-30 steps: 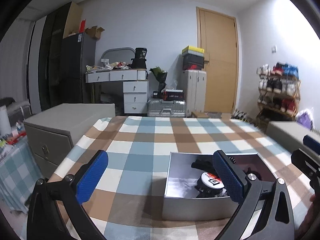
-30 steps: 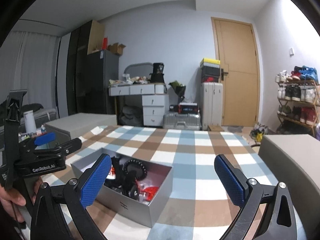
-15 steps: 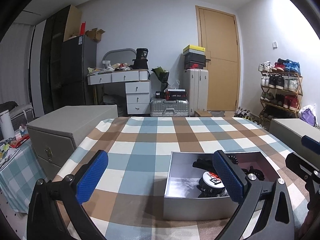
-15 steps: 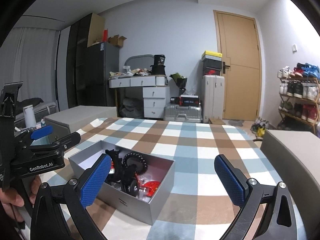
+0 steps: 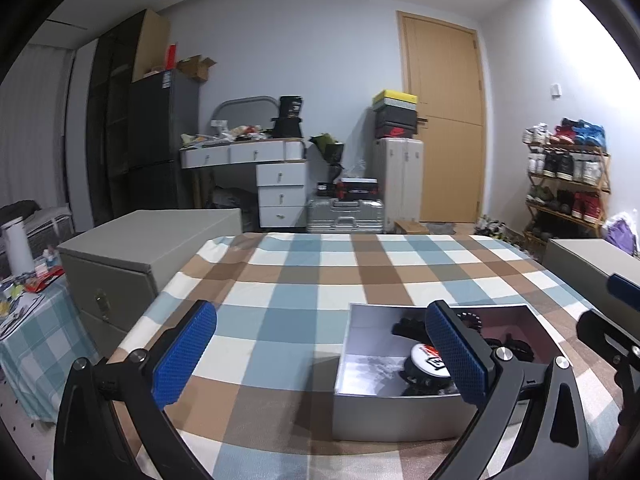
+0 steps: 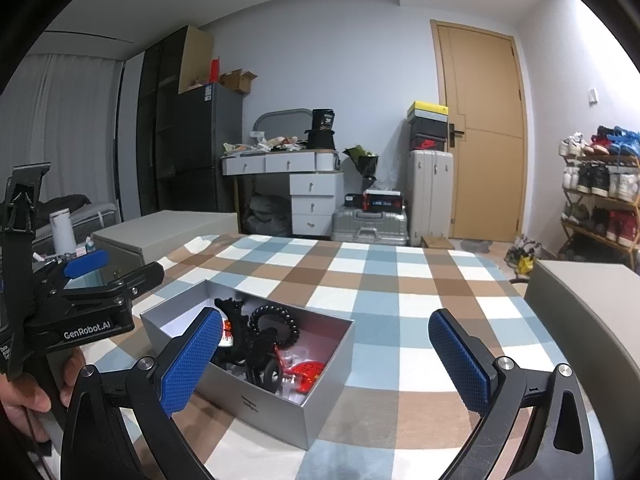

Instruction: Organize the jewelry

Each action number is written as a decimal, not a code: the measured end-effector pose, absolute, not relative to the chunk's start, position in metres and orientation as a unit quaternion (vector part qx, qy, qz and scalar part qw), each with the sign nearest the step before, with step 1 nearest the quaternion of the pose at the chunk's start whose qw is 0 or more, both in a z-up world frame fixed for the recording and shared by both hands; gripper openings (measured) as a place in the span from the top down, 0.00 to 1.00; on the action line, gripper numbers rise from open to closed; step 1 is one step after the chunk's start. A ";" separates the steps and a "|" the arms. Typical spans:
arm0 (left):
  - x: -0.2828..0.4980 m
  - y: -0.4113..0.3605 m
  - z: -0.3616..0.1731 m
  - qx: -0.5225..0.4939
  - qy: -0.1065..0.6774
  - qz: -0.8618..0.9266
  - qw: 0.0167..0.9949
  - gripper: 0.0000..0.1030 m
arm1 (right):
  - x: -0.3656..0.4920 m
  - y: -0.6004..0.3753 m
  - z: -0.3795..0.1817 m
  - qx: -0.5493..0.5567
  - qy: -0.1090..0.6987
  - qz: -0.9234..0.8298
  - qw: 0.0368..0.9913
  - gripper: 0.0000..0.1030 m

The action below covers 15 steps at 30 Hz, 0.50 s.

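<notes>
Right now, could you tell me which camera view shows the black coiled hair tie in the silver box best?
The right wrist view: the black coiled hair tie shows as a nearly whole loop above the other pieces in the silver box. In the left wrist view, the left gripper's right finger covers much of the box contents, so only dark fragments show.

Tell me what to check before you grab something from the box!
1. Left hand-held gripper open, empty: ok.
2. Right hand-held gripper open, empty: ok.
3. Box has no lid on: ok.
4. Box sits flat on the cloth: ok.
5. Black coil ring lies on top, easy to reach: ok.
6. Pieces are not tangled together: cannot tell.
</notes>
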<state>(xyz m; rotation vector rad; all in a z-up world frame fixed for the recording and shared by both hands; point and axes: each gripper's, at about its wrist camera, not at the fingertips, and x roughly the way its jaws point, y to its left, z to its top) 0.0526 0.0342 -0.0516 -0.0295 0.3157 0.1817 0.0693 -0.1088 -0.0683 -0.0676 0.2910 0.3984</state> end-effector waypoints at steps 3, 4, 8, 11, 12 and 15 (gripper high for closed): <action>0.054 0.036 -0.054 -0.016 0.158 0.089 0.983 0.01 | 0.069 -0.109 -0.068 -0.033 0.144 0.197 0.969 0.00; 0.054 0.035 -0.054 -0.013 0.158 0.088 0.983 0.01 | 0.069 -0.109 -0.068 -0.034 0.144 0.197 0.969 0.00; 0.053 0.035 -0.054 -0.013 0.157 0.087 0.984 0.01 | 0.069 -0.109 -0.068 -0.034 0.144 0.197 0.969 0.00; 0.055 0.036 -0.054 -0.013 0.158 0.085 0.984 0.01 | 0.069 -0.109 -0.068 -0.034 0.144 0.197 0.969 0.00; 0.054 0.036 -0.054 -0.013 0.158 0.085 0.984 0.01 | 0.069 -0.109 -0.068 -0.033 0.144 0.197 0.969 0.00; 0.055 0.035 -0.054 -0.013 0.158 0.083 0.984 0.01 | 0.069 -0.109 -0.068 -0.034 0.144 0.197 0.969 0.00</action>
